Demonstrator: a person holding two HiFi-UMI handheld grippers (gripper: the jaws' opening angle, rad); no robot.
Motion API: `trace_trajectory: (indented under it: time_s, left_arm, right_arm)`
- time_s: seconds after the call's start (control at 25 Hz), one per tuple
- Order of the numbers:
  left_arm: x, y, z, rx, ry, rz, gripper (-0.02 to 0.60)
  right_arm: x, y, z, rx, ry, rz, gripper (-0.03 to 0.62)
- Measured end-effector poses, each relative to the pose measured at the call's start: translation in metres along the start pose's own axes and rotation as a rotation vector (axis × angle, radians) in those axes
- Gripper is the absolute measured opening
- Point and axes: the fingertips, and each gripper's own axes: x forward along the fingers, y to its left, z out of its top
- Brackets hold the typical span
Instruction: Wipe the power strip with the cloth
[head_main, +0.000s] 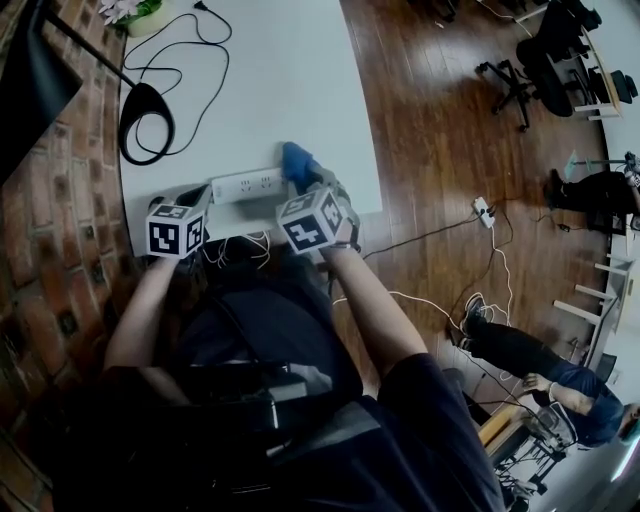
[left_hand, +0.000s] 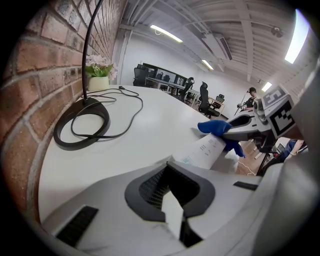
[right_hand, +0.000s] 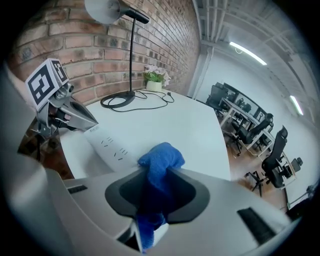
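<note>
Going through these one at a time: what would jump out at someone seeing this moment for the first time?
The bright blue cloth, clamped in the right gripper, sits bunched on one end of the white power strip at the near edge of the white table. The left gripper, jaws shut, is at the strip's other end. Farther back by the brick wall lies a black lamp base with its looping cord.

A ring-shaped lamp base rests on the white table beside a brick wall. A flowerpot stands at the table's far end. Office chairs stand on the wooden floor.
</note>
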Motion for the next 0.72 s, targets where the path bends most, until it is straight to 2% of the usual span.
trace_trajectory:
  time_s: [0.48,0.72]
  left_arm:
    - [-0.001,-0.003,-0.002,0.007,0.007,0.008,0.006]
    - [-0.002,-0.001,-0.003,0.006,0.007,0.009,0.006]
  right_arm:
    - [-0.001,0.007,0.005,-0.110,-0.011,-0.072,0.091]
    - [0.004,0.033,0.016,-0.180,-0.028,-0.048,0.089]
